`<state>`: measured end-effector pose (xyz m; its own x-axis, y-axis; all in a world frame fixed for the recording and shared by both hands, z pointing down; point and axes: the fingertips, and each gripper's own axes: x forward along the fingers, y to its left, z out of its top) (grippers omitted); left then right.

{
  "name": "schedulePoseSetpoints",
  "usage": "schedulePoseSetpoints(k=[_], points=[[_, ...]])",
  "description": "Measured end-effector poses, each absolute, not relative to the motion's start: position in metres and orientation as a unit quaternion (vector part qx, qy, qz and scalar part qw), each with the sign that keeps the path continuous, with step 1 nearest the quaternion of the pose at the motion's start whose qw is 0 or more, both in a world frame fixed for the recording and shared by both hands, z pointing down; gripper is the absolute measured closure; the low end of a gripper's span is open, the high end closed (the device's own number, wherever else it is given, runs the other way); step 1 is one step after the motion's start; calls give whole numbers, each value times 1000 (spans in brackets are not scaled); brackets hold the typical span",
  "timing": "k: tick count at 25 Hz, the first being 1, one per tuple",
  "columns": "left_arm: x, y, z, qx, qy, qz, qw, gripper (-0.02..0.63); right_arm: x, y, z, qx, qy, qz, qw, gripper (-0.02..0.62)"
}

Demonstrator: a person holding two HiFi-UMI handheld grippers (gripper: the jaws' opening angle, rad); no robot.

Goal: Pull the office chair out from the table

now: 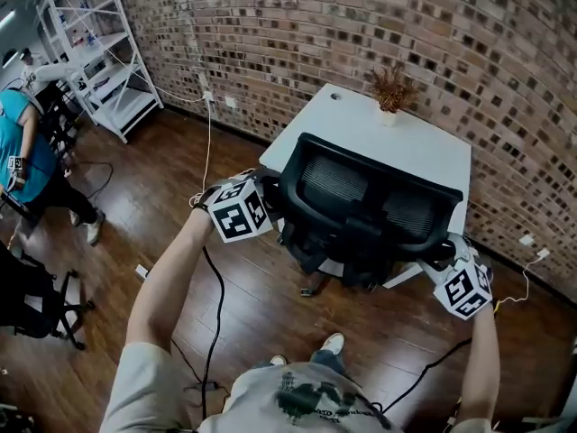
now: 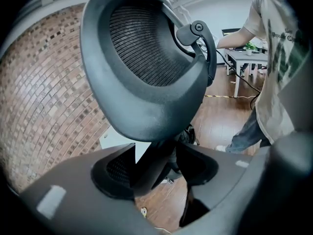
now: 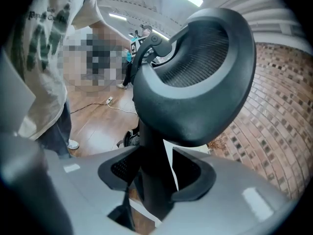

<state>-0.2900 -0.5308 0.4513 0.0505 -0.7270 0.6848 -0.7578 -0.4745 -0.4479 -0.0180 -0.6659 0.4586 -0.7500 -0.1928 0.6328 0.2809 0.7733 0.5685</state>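
The only print in sight is the black-and-white square markers on the two cubes [image 1: 240,211] and a dark graphic with a line of lettering on the person's shirt [image 1: 311,402], too small and warped to read in any view. The black mesh chair [image 1: 370,206] stands close against the near edge of the white surface [image 1: 410,147], its back toward the person. The left gripper [image 1: 269,195] and the right gripper [image 1: 442,256] sit at the two sides of the backrest. In the left gripper view the fingers [image 2: 73,192] are spread, and the backrest's dark side strut runs down between them, lying toward the finger at that view's left, with floor showing on its other side. In the right gripper view the fingers [image 3: 244,192] are likewise spread astride the opposite strut, a white sliver of surface showing between it and the right-hand finger. Only the head view shows the potted dry plant [image 1: 391,91], the white rack [image 1: 101,57] and a bystander in teal [image 1: 20,147]. Only the left gripper view shows a second white table [image 2: 250,58].
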Motion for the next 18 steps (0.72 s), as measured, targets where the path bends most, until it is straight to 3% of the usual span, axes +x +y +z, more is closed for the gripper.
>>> schedulePoseSetpoints(k=[18], points=[[-219, -439, 445, 758, -481, 438, -45, 354, 44, -594, 471, 35, -835, -335, 436, 379]])
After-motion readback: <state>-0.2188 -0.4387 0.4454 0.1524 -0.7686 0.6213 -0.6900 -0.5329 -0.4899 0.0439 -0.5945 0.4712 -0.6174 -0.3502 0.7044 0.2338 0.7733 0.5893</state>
